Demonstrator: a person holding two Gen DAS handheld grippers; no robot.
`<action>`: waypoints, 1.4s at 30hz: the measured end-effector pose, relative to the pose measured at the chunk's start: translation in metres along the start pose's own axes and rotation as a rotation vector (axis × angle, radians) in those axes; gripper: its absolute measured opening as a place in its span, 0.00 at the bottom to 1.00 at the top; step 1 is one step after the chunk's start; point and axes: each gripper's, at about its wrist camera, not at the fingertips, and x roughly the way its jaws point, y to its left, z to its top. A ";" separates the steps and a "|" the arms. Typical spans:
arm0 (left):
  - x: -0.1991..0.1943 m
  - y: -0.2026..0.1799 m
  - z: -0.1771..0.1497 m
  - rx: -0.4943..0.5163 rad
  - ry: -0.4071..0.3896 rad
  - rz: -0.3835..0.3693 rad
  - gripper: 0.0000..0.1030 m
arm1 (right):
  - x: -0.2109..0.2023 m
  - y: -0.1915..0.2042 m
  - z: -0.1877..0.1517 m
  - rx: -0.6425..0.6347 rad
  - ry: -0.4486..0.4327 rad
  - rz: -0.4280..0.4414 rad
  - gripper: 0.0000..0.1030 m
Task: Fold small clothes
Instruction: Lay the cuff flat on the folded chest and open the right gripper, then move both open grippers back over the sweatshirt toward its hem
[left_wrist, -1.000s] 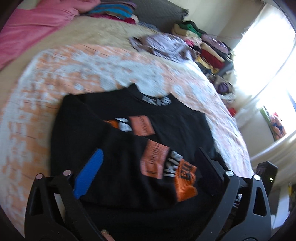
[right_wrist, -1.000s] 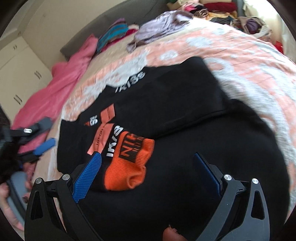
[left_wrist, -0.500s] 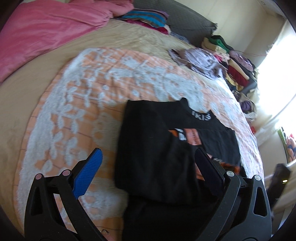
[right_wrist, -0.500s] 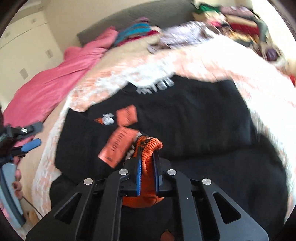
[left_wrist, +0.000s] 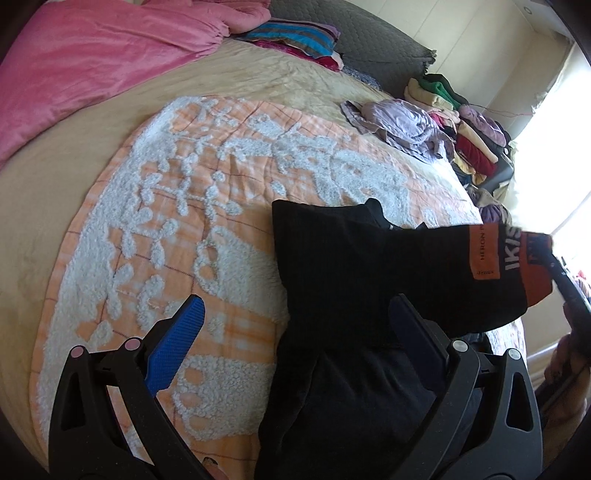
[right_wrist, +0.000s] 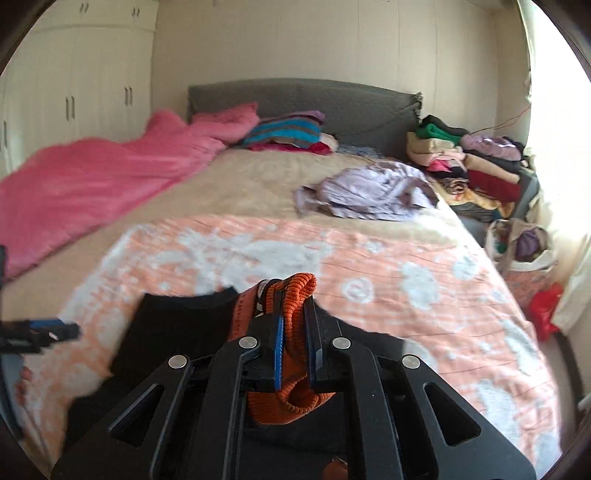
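Right tongs (right_wrist: 295, 350) clamping orange cuff (right_wrist: 295, 306) of black top (left_wrist: 351, 288), lower centre; left tongs (left_wrist: 295, 325) gaping apart, hovering over bedspread (left_wrist: 184, 221), bottom of frame.

A home bedroom — bed (right_wrist: 280, 177), grey headboard (right_wrist: 303, 99), wardrobe doors (right_wrist: 74, 81)

Bare orange-and-white bedspread (left_wrist: 207, 229) is lying open under the spread left tongs (left_wrist: 295, 343) and to their left — nothing is standing there. Rightward, the black sweater (left_wrist: 351, 295) is blocking the way, its orange cuff (right_wrist: 295, 317) pinched up in the right tongs (right_wrist: 293, 354). Farther back, a lilac garment (right_wrist: 369, 192), the pink blanket (left_wrist: 92, 66) and the folded clothes stack (right_wrist: 480, 166) are crowding the bed's edges.
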 end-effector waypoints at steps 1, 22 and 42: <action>0.002 -0.003 0.001 0.010 0.000 -0.002 0.91 | 0.006 -0.005 -0.005 -0.002 0.015 -0.017 0.08; 0.065 -0.076 0.007 0.196 0.080 -0.034 0.72 | 0.045 -0.029 -0.059 0.074 0.158 -0.087 0.15; 0.107 -0.062 -0.024 0.233 0.207 -0.006 0.60 | 0.063 0.000 -0.085 0.116 0.292 0.081 0.42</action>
